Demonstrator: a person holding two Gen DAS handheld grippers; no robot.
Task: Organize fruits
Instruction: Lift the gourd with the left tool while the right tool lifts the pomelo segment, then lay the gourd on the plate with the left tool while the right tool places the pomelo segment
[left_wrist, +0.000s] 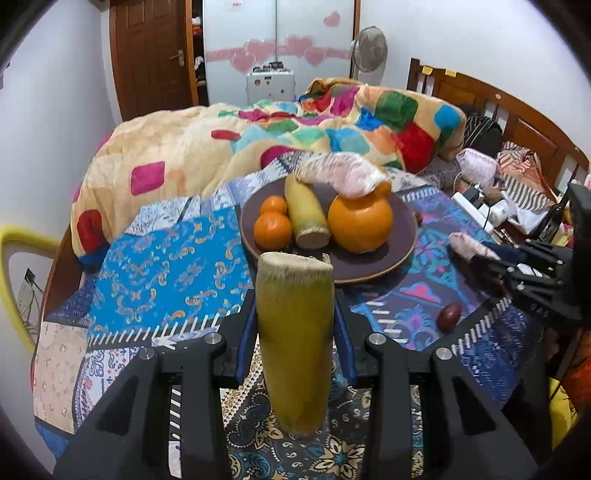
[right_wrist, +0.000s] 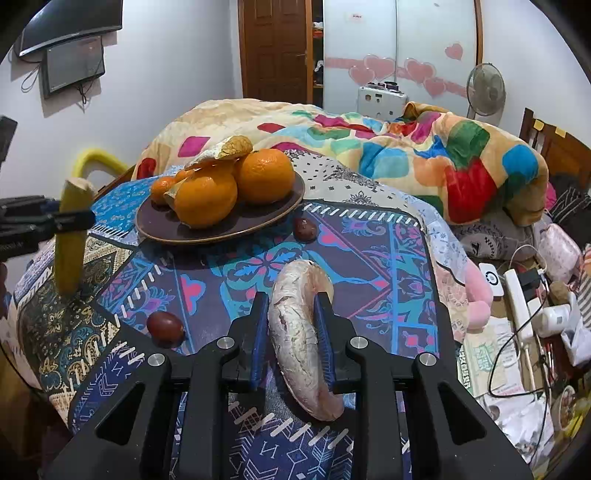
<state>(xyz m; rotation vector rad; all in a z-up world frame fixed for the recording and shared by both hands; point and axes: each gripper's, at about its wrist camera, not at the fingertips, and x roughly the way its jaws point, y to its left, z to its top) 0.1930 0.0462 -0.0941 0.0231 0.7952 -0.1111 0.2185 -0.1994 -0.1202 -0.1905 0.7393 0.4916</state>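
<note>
My left gripper (left_wrist: 295, 325) is shut on a yellow-green cut stalk (left_wrist: 295, 332), held upright just in front of the dark plate (left_wrist: 369, 266); it also shows in the right wrist view (right_wrist: 72, 236). The plate holds two small oranges (left_wrist: 272, 229), a large orange (left_wrist: 360, 221), another yellow stalk (left_wrist: 306, 214) and a pale pink peel slice (left_wrist: 340, 173). My right gripper (right_wrist: 291, 325) is shut on a pale pink curved slice (right_wrist: 299, 332), right of the plate (right_wrist: 221, 229). Two dark red fruits (right_wrist: 165, 324) (right_wrist: 305, 229) lie on the patterned cloth.
A colourful blanket (left_wrist: 258, 136) is piled behind the plate. A power strip, cables and clutter (right_wrist: 524, 314) lie to the right. A wooden headboard (left_wrist: 498, 107) stands at far right. A yellow chair edge (left_wrist: 11, 258) is on the left.
</note>
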